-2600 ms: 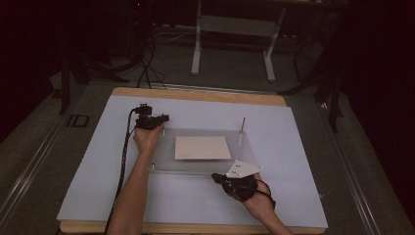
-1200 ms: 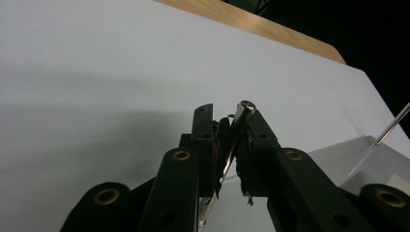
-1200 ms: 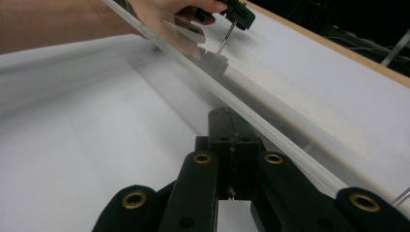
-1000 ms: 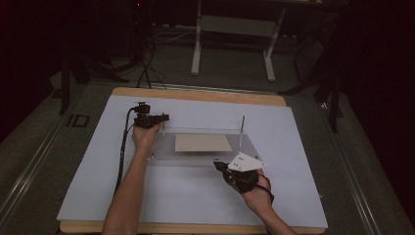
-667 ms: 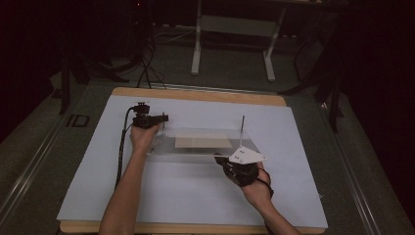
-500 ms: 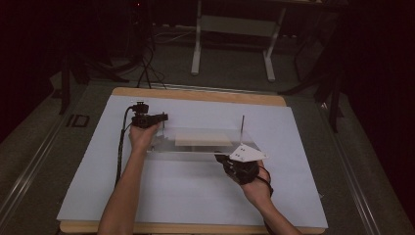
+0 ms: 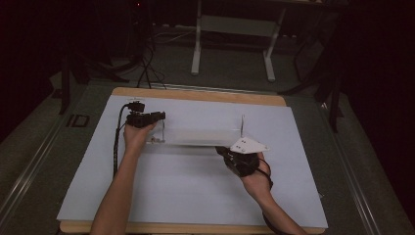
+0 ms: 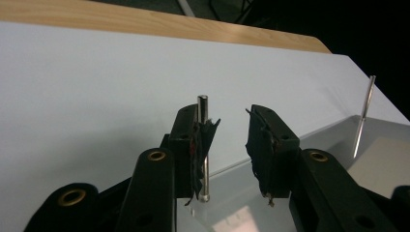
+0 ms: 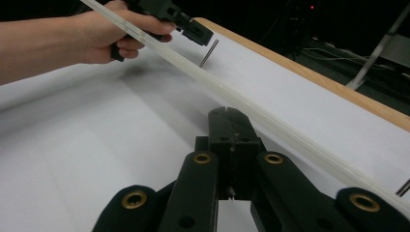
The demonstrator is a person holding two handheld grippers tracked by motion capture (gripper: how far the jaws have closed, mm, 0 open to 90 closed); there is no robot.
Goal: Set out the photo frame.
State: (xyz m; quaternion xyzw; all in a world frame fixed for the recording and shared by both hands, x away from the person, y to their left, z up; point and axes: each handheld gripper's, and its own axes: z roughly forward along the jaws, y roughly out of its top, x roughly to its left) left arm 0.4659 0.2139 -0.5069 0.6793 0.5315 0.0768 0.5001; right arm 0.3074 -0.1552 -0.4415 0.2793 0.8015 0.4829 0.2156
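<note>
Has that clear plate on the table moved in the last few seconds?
Yes. The clear plate has tipped up: its near edge rose while the metal pin stayed put, with the right claw at that edge.

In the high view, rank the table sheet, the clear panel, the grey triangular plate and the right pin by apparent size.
1. table sheet
2. clear panel
3. grey triangular plate
4. right pin
</note>
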